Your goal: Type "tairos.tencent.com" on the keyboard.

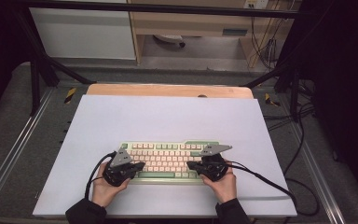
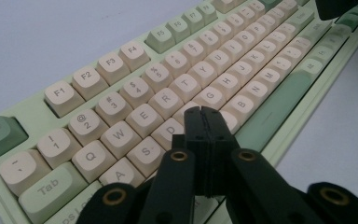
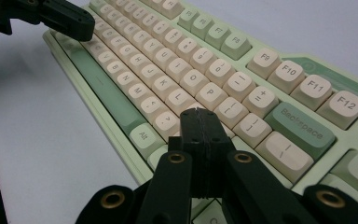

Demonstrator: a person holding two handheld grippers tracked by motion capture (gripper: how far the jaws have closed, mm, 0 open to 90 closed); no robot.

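Note:
A pale green keyboard [image 1: 168, 161] with cream keycaps lies on the white board [image 1: 168, 116] near its front edge. My left gripper [image 1: 141, 164] is shut and empty, its tips hovering over the keyboard's left half, above the D and F keys [image 2: 201, 112]. My right gripper [image 1: 189, 164] is shut too, with nothing in it, its tips over the right half near the semicolon key [image 3: 197, 113]. The two point toward each other. In the right gripper view the left gripper [image 3: 81, 25] shows at the far top left over the keyboard [image 3: 242, 88]. Green spacebar [image 2: 279, 100] runs along the near row.
The board rests on a grey carpeted table with metal rails [image 1: 9, 154] at both sides. A wooden strip [image 1: 168, 90] borders the board's far edge. Black cables [image 1: 279, 186] trail off to the right. Bare board lies beyond and beside the keyboard.

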